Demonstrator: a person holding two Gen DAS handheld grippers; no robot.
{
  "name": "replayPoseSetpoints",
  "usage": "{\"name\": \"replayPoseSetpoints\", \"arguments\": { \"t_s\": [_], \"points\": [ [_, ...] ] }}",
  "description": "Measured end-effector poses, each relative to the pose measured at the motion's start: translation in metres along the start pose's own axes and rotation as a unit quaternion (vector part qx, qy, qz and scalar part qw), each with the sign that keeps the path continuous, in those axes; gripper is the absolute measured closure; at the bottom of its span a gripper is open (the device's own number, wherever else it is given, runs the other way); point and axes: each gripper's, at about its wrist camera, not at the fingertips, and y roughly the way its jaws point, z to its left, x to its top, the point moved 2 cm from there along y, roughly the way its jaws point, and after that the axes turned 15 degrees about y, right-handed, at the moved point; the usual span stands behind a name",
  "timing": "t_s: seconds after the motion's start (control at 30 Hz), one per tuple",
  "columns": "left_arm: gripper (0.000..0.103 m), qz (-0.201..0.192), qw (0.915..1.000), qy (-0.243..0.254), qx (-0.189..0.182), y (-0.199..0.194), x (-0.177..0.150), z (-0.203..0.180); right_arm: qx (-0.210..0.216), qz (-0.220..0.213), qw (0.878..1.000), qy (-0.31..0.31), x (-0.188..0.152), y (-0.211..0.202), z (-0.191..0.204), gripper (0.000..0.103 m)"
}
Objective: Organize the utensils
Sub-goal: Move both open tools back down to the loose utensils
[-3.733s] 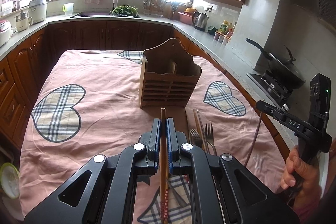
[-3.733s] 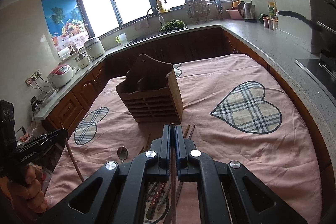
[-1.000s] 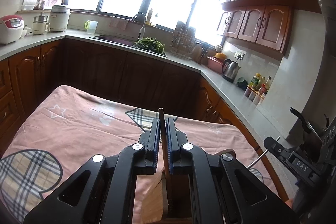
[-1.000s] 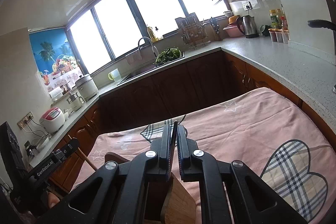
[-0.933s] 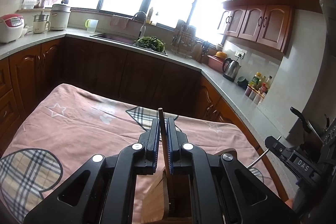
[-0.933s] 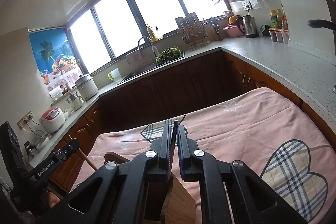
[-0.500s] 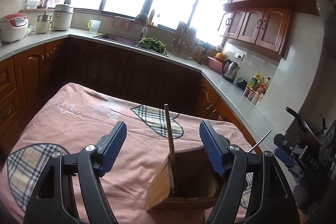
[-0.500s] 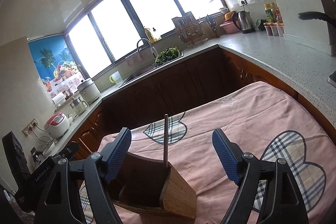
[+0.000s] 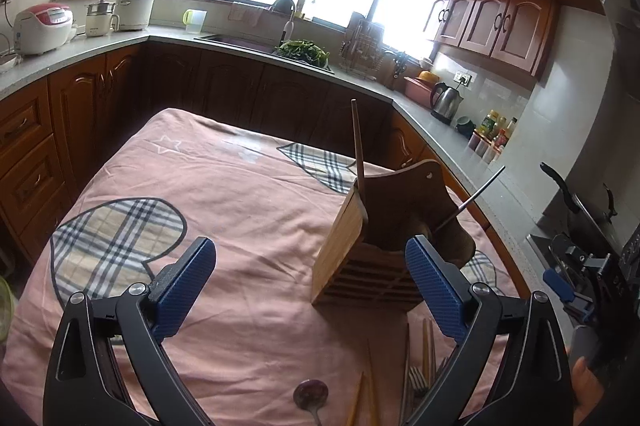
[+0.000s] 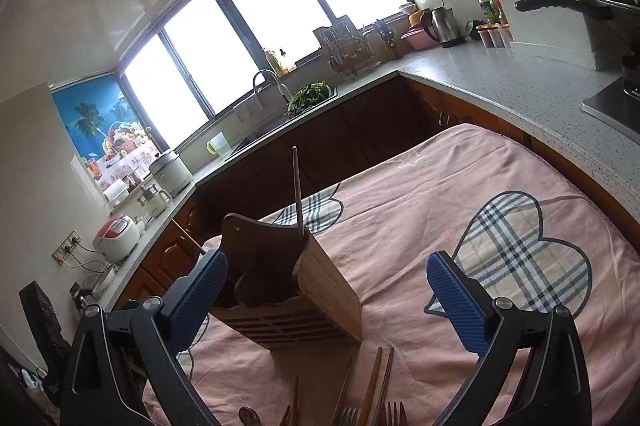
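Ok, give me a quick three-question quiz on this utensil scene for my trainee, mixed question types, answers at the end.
1. True or false: the left claw is shut.
2. How many chopsticks stand in the wooden holder? A one, B two, C four.
3. Fill in: the spoon lies on the pink ____, nearer the camera than the holder.
Key: 1 false; 2 B; 3 tablecloth.

Left gripper [image 9: 310, 282] is standing with jaws spread wide, gripping nothing. Right gripper [image 10: 338, 294] is likewise gaping wide and holding nothing.
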Motion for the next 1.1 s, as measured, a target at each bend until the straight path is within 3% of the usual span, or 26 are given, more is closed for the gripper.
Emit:
{"name": "replayPoseSetpoints", "arguments": {
  "t_s": [0.6,1.1],
  "points": [
    [0.005,0.054,0.9985,-0.004,-0.004,-0.014,-0.057,0.005,-0.041,0.029,0.999,0.0,-0.048,-0.039,-0.036,0.002],
    [0.005,0.108,0.9937,0.022,-0.018,0.016,-0.068,-0.019,-0.06,0.053,0.997,-0.009,-0.059,-0.016,-0.042,0.002]
  ]
}}
